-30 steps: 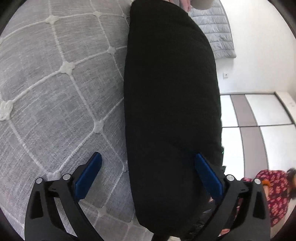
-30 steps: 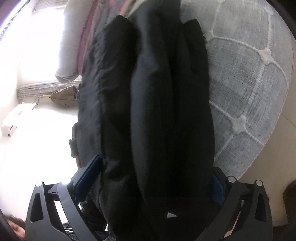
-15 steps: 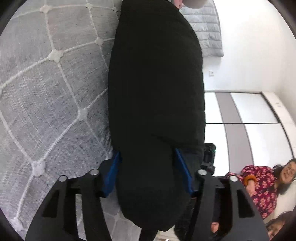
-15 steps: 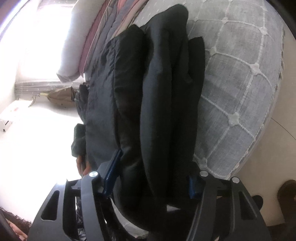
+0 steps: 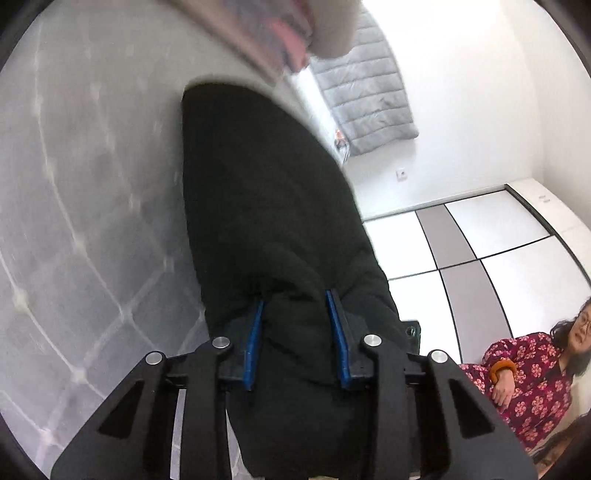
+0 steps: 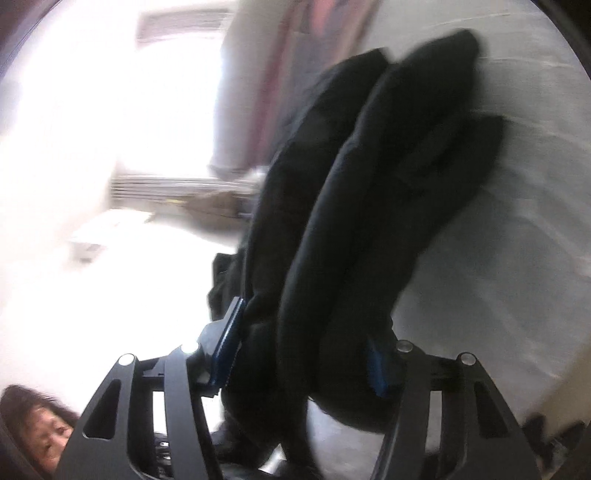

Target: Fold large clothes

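A thick folded black garment (image 5: 258,184) lies lengthwise on the grey quilted bed cover (image 5: 92,184), its near end lifted off the cover. My left gripper (image 5: 294,301) is closing, and its blue pads (image 5: 255,332) squeeze that end, puckering the cloth. In the blurred right wrist view the same black garment (image 6: 369,184) shows as several stacked folds. My right gripper (image 6: 310,325) is shut on the bundled folds. Its left pad (image 6: 229,343) presses the cloth, and the right pad is mostly buried in it.
Pink-striped bedding (image 5: 273,33) lies at the far end of the bed. A grey quilted jacket (image 5: 369,96) hangs on the white wall. White and grey wardrobe doors (image 5: 480,240) stand to the right. A person in a red floral top (image 5: 524,376) sits low right.
Both grippers went from wide open around the garment's ends to closed on them. Both have risen, lifting the near end of the garment off the bed.
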The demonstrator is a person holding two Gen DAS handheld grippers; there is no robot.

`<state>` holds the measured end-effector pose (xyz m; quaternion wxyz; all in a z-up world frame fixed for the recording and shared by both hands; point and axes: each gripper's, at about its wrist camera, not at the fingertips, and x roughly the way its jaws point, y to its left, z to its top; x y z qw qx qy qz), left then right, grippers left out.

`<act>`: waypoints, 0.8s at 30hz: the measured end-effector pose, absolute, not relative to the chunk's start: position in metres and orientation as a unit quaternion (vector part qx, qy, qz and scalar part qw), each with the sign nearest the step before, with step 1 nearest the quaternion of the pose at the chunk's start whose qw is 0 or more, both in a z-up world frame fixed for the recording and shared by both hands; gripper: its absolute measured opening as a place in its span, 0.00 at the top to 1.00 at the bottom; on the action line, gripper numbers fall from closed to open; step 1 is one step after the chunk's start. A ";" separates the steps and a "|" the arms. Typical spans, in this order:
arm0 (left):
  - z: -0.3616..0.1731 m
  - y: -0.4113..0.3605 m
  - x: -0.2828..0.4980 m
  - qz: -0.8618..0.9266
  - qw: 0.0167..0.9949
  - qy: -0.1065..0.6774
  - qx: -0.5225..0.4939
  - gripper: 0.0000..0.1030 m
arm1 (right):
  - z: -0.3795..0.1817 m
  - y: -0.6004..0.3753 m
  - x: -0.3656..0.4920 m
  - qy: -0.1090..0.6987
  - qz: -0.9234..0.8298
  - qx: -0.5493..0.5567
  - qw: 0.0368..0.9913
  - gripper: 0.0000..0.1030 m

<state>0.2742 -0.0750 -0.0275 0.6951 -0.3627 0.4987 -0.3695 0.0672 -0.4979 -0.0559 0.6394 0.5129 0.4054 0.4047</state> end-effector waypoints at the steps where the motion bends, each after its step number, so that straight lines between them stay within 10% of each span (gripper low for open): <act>1: -0.016 -0.069 0.279 -0.368 0.704 0.494 -0.353 0.72 | -0.052 -0.488 0.070 0.393 0.418 0.517 0.635 0.46; 13: -0.036 0.108 0.288 -0.295 0.754 0.516 -0.280 0.75 | -0.116 -0.259 0.071 0.521 0.470 0.428 0.570 0.46; 24: -0.047 0.172 0.329 -0.316 0.748 0.503 -0.294 0.97 | -0.124 -0.412 0.064 0.450 0.248 0.576 0.635 0.22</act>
